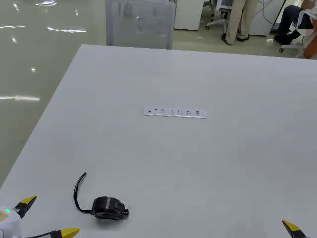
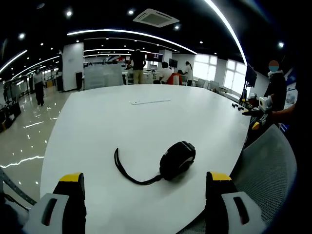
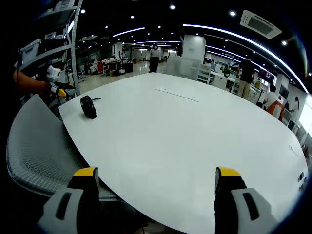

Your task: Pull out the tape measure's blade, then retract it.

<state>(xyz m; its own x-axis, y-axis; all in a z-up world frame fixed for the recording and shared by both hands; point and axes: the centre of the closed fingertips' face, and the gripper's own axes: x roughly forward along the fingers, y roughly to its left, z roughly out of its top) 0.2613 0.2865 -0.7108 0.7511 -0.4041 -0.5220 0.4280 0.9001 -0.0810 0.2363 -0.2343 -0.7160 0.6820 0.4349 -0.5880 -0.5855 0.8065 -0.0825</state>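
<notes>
A black tape measure [image 1: 108,208] lies on the white table [image 1: 198,158] near its front left edge, blade in, its black wrist strap [image 1: 78,191] looping to the left. My left gripper [image 1: 48,218] stands open just left of it, nothing between its yellow-tipped fingers. In the left gripper view the tape measure [image 2: 178,158] lies a short way ahead of the open left gripper [image 2: 146,178], slightly right of centre. My right gripper [image 3: 158,171] is open and off the table's near edge, far from the tape measure [image 3: 88,106]. One of its yellow fingertips [image 1: 292,228] shows at the bottom right.
A white power strip [image 1: 175,112] is set flat in the table's middle. A grey mesh chair back [image 3: 34,146] stands at the near edge between the grippers. A frosted panel [image 1: 140,22] stands beyond the far edge, with people and office chairs behind it.
</notes>
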